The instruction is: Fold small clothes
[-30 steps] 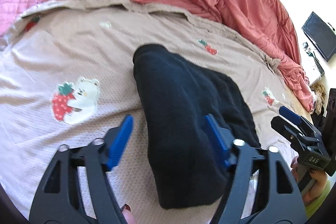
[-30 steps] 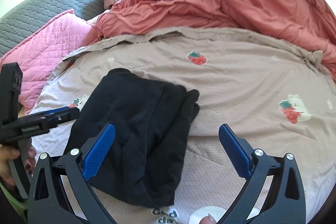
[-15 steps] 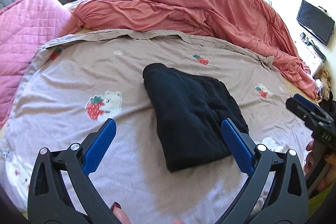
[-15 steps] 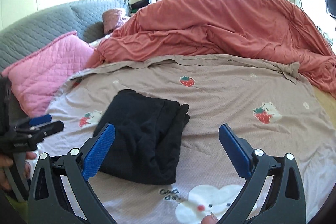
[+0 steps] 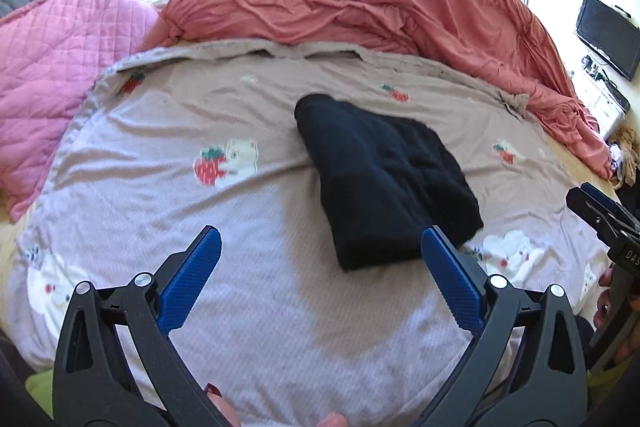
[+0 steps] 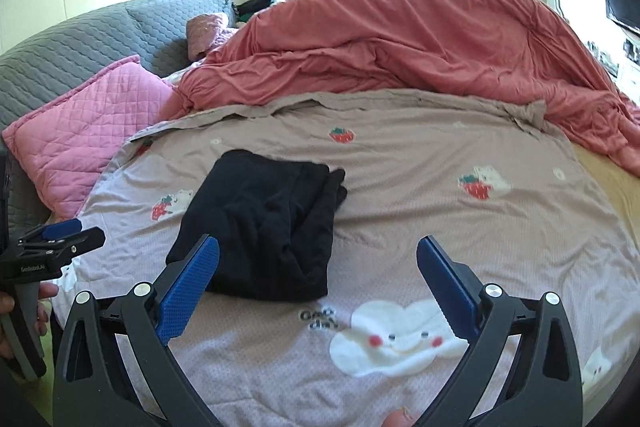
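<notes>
A folded black garment (image 5: 380, 179) lies flat on the beige strawberry-print blanket (image 5: 248, 307); it also shows in the right wrist view (image 6: 268, 223). My left gripper (image 5: 320, 247) is open and empty, held back from the garment's near edge and above the blanket. My right gripper (image 6: 318, 259) is open and empty, with the garment just ahead of its left finger (image 6: 188, 287). The right gripper shows at the right edge of the left wrist view (image 5: 600, 215), and the left gripper at the left edge of the right wrist view (image 6: 52, 243).
A rumpled salmon duvet (image 5: 380, 7) is heaped across the far side of the bed. A pink quilted pillow (image 5: 60, 67) and a grey quilted headboard (image 6: 100, 39) are at the far left. A dark screen (image 5: 608, 39) hangs at the right.
Both grippers have pulled back and up from the black garment, which stays folded on the blanket. The left gripper's jaws have opened wider.
</notes>
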Demonstrator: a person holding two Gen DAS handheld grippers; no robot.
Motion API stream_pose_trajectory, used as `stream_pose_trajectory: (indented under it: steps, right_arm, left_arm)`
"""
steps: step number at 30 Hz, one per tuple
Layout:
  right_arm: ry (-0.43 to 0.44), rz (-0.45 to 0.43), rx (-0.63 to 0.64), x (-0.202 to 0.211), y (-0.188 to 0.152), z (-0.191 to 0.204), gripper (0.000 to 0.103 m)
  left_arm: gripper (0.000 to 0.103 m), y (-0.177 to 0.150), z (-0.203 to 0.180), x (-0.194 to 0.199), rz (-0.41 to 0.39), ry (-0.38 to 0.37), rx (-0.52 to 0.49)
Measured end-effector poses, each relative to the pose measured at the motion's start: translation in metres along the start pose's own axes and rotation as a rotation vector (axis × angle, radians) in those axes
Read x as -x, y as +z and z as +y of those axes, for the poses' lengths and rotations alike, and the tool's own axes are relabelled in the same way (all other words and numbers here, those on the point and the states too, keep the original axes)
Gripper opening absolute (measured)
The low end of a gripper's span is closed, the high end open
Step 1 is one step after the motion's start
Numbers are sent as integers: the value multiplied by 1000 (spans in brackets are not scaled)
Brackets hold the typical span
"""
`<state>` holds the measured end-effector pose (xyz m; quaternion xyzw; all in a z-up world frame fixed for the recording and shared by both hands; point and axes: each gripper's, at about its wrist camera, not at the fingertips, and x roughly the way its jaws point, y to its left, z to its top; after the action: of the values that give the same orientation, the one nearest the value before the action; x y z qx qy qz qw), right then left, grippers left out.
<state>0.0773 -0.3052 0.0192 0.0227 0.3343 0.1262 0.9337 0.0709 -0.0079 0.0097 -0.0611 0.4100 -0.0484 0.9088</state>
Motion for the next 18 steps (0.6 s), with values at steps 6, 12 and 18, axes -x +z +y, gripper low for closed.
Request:
stream_pose_trajectory:
  steps: [6, 12, 18]
  right_arm:
    - [-39, 60, -2, -1, -37, 8, 99]
    - [-58, 99, 1, -17, -60, 15, 99]
    - [-43, 116, 9, -27, -64, 19, 99]
  left_arm:
    - [94, -27, 9, 3, 37, 14, 14]
    - [94, -45, 14, -6, 75, 17, 42]
    - [94, -48, 12, -13, 101, 37, 39]
